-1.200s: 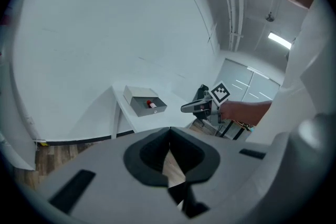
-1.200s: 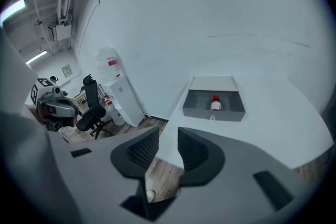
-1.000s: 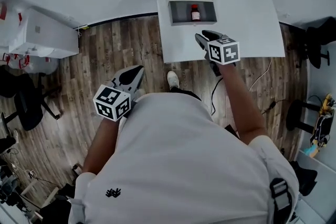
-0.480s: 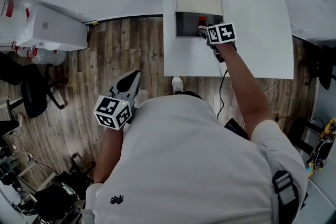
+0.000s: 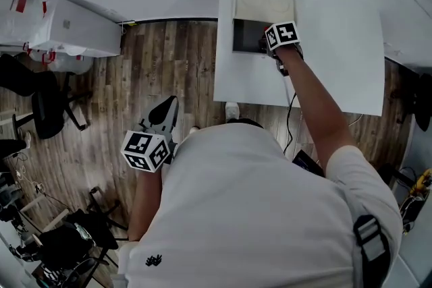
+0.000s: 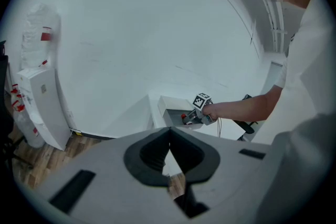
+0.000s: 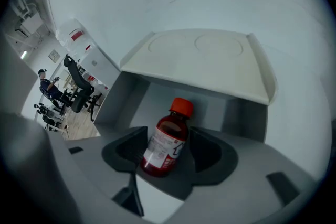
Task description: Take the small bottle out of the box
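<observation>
Red-capped small bottle caught in the box mouth, leaning slightly

Right gripper has its dark pads pressed to both sides of the bottle's label, inside the open-fronted box on the white table. Left gripper – jaws closed tip to tip, empty – hangs well apart over the wood floor.
</observation>
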